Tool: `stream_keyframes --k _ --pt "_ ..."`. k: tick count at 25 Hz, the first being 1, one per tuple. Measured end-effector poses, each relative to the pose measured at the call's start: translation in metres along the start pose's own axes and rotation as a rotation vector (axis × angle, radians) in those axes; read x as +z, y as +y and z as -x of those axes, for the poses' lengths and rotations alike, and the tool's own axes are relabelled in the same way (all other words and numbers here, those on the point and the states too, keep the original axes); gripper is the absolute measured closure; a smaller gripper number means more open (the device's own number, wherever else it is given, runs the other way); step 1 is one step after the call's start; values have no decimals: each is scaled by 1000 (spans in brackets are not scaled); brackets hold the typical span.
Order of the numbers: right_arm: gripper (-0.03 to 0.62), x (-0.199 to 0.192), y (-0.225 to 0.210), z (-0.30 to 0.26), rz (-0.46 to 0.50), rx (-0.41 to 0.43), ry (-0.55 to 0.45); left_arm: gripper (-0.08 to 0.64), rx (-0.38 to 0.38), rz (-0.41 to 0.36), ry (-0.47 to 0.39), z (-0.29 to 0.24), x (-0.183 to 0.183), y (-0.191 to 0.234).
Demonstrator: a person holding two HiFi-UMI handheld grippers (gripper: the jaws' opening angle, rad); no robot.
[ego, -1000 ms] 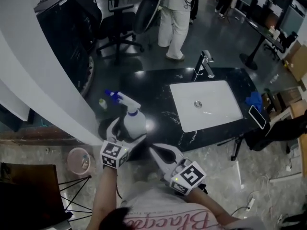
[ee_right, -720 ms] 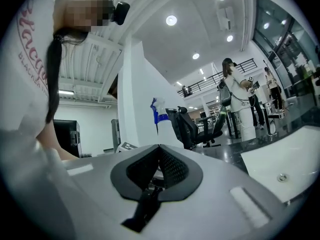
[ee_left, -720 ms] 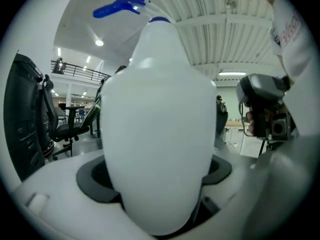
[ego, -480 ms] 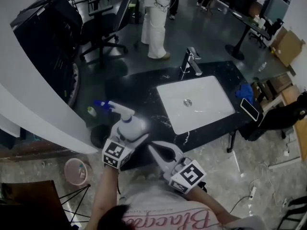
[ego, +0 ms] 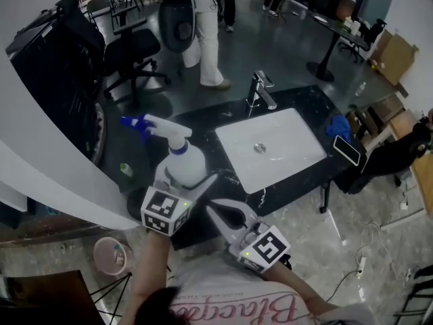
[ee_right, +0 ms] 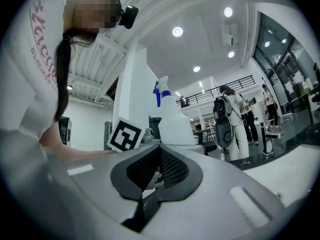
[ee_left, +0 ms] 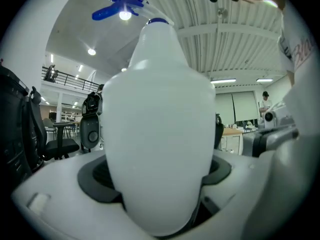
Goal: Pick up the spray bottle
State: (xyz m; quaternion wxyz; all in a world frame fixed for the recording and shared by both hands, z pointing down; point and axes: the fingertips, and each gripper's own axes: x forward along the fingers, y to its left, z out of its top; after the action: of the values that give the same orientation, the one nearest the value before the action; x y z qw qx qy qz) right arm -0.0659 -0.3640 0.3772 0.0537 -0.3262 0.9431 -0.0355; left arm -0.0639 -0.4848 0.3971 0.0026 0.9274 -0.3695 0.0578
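Nearest, the right gripper (ego: 211,210) points level at the tabletop's edge, its smooth grey fingers (ee_right: 165,169) clenched on nothing, with the mesh-textured pads together. Beside it, the left gripper (ego: 186,179) has its fingers (ee_left: 95,179) grasping the spray bottle (ego: 184,166) round its bulbous white plastic belly. The bottle is upright above the glossy black marbled tabletop (ego: 203,124), blue nozzle pointing left. Beyond lies a white rectangular sink (ego: 270,147).

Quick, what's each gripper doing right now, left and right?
Left gripper: jaws closed on the white spray bottle, holding it upright.
Right gripper: jaws closed, nothing between them.
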Motion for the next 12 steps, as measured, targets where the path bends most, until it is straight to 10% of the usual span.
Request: stream_keyframes --k 12 --pt "603 12 -8 -9 20 -33 -36 141 91 -10 -53 33 53 13"
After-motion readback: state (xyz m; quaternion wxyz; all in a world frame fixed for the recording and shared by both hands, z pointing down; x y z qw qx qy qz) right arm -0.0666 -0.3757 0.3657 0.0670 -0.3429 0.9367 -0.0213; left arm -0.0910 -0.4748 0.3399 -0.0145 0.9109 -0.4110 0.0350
